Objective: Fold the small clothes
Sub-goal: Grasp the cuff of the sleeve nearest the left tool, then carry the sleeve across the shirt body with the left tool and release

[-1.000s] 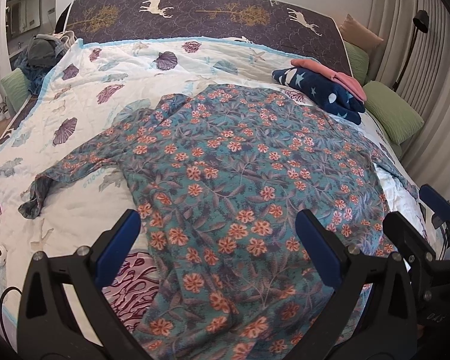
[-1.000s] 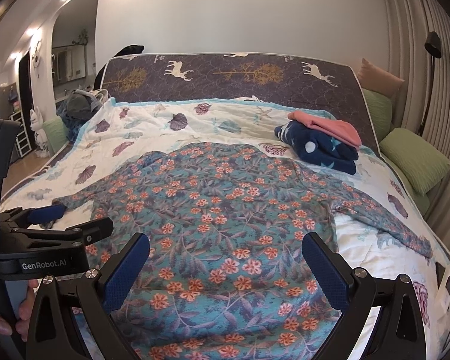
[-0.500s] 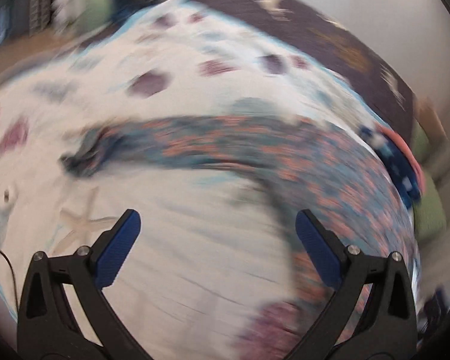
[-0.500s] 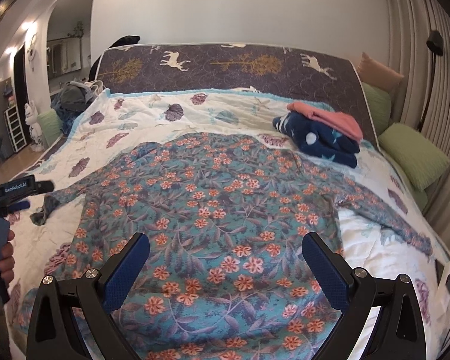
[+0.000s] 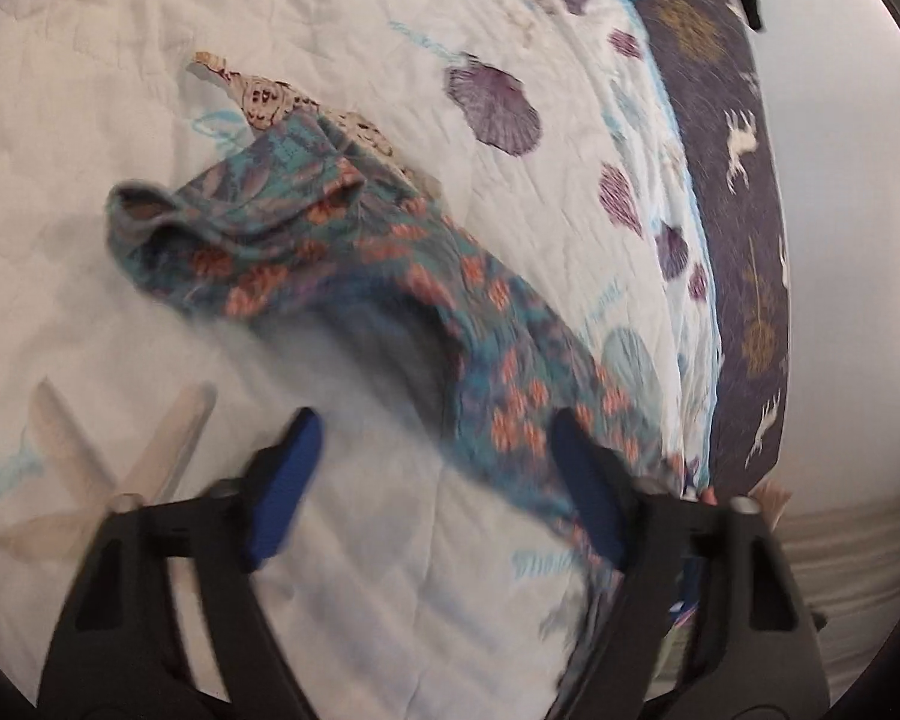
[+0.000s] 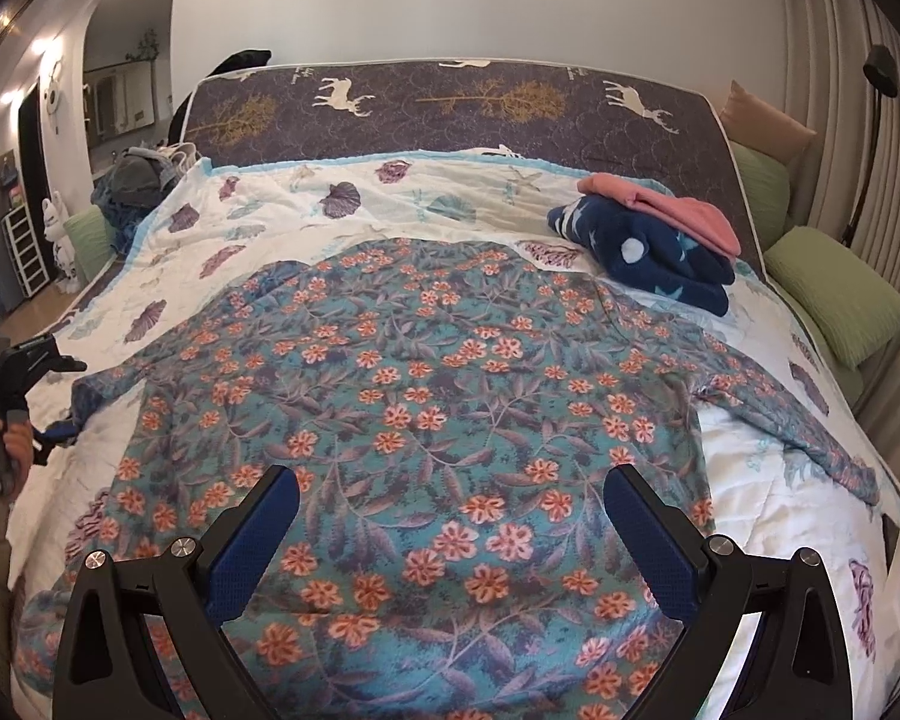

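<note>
Lying flat and face-up across the bed, the floral shirt [image 6: 414, 396] filled the centre of the right wrist frame, body smoothed and both sleeves spread outward. Judged a staging layout: spread wide so the sleeves can be folded in first. At upper right of that frame, folded clothes [image 6: 654, 240] sat stacked near the headboard [image 6: 450, 108], well apart from the shirt; probably finished pieces kept clear of the working area.

The left gripper [image 5: 432, 480] was out over the shirt's left sleeve [image 5: 342, 264], which ran diagonally from the cuff at mid-left of the left wrist frame down toward lower right. Its jaws had just been closing and stood part-way in, yet remained released: the sleeve cloth passed along the right-hand pad, blurred, and no pinch was visible. The quilt [image 5: 510, 30] showed bare between the pads. The view was rolled hard, headboard running down the right edge, so the wrist was turned sideways and pitched downward. In the right wrist frame the same tool appeared at far left, held in a hand [image 6: 6, 438] beside the cuff.

The right gripper [image 6: 450, 546] hovered low over the shirt's hem at the bottom of its frame, angled down, jaws spread wide, grasping nothing.
</note>
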`<state>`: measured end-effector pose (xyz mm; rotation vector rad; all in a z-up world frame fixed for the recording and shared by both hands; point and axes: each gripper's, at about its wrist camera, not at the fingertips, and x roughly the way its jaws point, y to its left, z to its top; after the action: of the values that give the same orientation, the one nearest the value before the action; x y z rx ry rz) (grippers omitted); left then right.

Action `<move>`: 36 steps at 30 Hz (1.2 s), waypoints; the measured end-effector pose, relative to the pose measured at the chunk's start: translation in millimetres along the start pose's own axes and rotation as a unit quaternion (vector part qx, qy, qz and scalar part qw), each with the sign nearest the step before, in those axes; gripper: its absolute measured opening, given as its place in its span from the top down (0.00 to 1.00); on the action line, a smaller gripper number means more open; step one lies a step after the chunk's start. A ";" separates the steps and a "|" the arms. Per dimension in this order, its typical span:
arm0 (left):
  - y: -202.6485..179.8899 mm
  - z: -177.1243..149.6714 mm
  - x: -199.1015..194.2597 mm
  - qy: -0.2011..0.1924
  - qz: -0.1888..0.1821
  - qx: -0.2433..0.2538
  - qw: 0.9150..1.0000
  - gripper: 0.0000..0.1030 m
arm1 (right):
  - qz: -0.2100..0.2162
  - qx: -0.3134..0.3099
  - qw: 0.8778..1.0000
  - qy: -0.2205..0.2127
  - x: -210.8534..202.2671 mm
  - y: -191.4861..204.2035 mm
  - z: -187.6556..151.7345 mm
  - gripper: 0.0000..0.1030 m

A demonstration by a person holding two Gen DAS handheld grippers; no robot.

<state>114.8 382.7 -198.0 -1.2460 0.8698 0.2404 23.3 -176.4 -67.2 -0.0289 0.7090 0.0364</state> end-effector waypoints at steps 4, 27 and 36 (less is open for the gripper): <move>-10.9 21.4 -3.5 -0.037 0.024 -0.003 0.999 0.96 | 0.002 0.007 1.000 0.006 6.3 -7.9 3.1 0.00; -239.4 -411.9 87.9 0.003 0.063 0.799 0.598 0.56 | 0.001 0.140 0.990 0.026 10.6 -105.1 -7.5 0.00; -214.9 -307.3 30.8 -0.050 0.081 0.676 0.731 0.37 | 0.073 0.067 0.995 0.027 31.5 -81.1 27.4 0.24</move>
<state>128.1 25.4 -80.7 0.2284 0.7621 -0.2060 68.5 -255.6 -65.7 0.1510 0.7662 0.1276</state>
